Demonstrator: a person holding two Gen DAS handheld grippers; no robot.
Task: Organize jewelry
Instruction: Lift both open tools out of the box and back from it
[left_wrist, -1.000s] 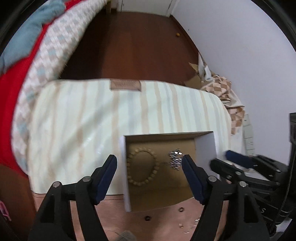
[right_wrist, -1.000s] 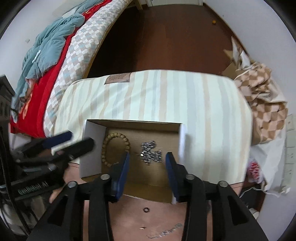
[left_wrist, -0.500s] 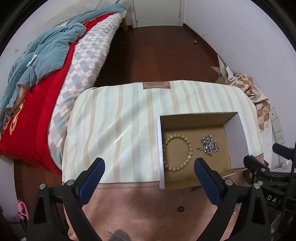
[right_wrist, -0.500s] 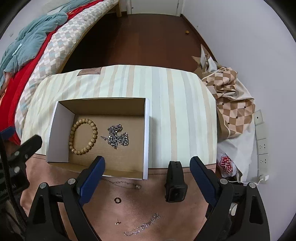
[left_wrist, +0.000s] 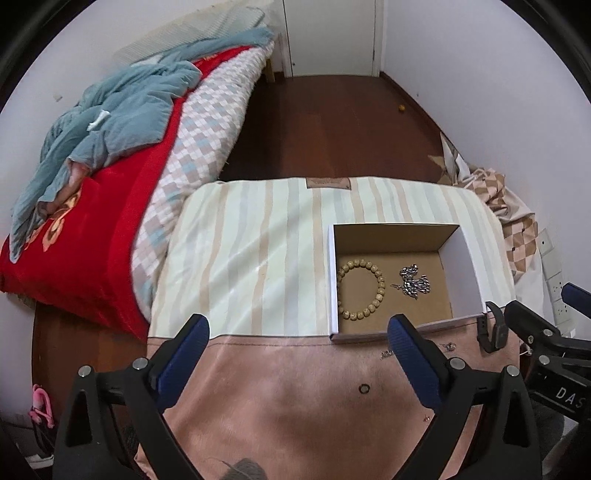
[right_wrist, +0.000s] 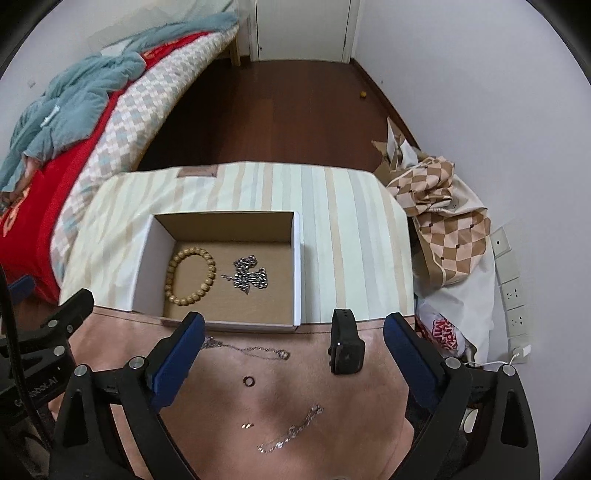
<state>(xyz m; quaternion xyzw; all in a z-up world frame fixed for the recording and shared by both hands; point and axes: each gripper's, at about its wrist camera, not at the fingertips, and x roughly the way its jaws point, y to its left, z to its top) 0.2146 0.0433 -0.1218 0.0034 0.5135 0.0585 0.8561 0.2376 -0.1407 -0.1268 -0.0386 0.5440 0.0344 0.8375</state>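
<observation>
An open cardboard box (right_wrist: 297, 258) (left_wrist: 461, 258) sits on a striped cloth. Inside lie a wooden bead bracelet (right_wrist: 191, 276) (left_wrist: 361, 289) and a silver chain (right_wrist: 249, 275) (left_wrist: 413, 282). In front of the box, on the pink cloth, lie a thin necklace (right_wrist: 251, 350), a dark ring (right_wrist: 248, 381) (left_wrist: 364, 388), a small earring (right_wrist: 246, 425), a silver chain bracelet (right_wrist: 291, 432) and a black smartwatch (right_wrist: 345, 345) (left_wrist: 493, 332). My right gripper (right_wrist: 293, 354) is open and empty, above the pink cloth. My left gripper (left_wrist: 297, 354) is open and empty, left of the box.
A bed with a red blanket (left_wrist: 92, 229) and blue-grey cover lies at the left. Checked paper bags (right_wrist: 439, 214) and wall sockets (right_wrist: 511, 291) are at the right. Dark wooden floor (right_wrist: 280, 110) stretches behind the table.
Both grippers have pulled back and up from the box and opened wider. The silver chain stays in the box; the loose jewelry on the pink cloth has come into view.
</observation>
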